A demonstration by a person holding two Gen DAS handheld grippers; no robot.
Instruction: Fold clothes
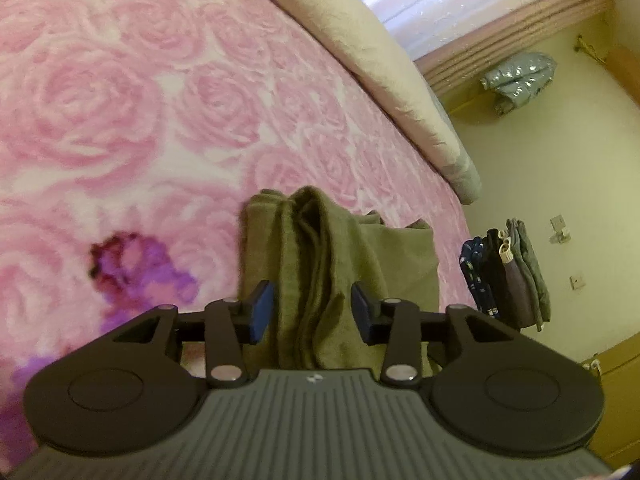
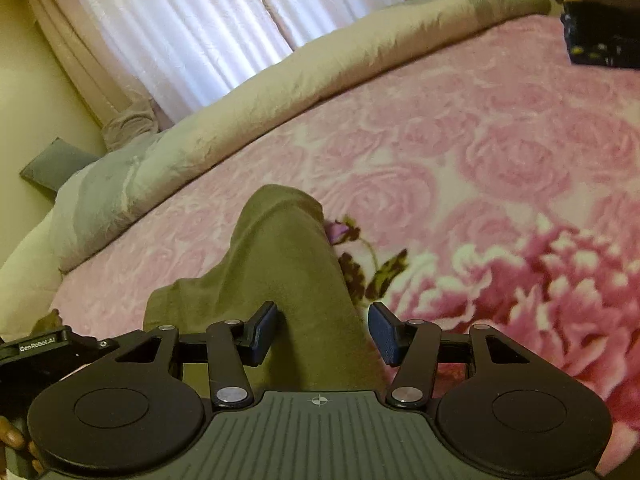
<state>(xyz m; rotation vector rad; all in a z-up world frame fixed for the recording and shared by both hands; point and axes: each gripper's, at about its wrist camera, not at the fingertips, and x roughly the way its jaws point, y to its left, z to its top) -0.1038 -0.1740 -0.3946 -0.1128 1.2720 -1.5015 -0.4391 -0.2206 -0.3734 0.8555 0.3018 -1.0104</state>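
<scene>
An olive-green garment (image 1: 336, 264) lies bunched in folds on the pink rose-patterned bed cover (image 1: 120, 100). My left gripper (image 1: 312, 312) is open, with its blue pads on either side of a ridge of the cloth. In the right wrist view the same olive garment (image 2: 288, 264) runs away from me over the bed cover (image 2: 480, 152). My right gripper (image 2: 324, 332) is open, and the cloth passes between its pads. The other gripper's body (image 2: 40, 350) shows at the lower left of that view.
A rolled beige duvet (image 1: 372, 60) lies along the far bed edge, also in the right wrist view (image 2: 240, 108). A stack of folded dark clothes (image 1: 504, 276) sits at the bed's corner. A silver puffer jacket (image 1: 516, 76) lies on the floor. Curtains (image 2: 192, 28) hang behind.
</scene>
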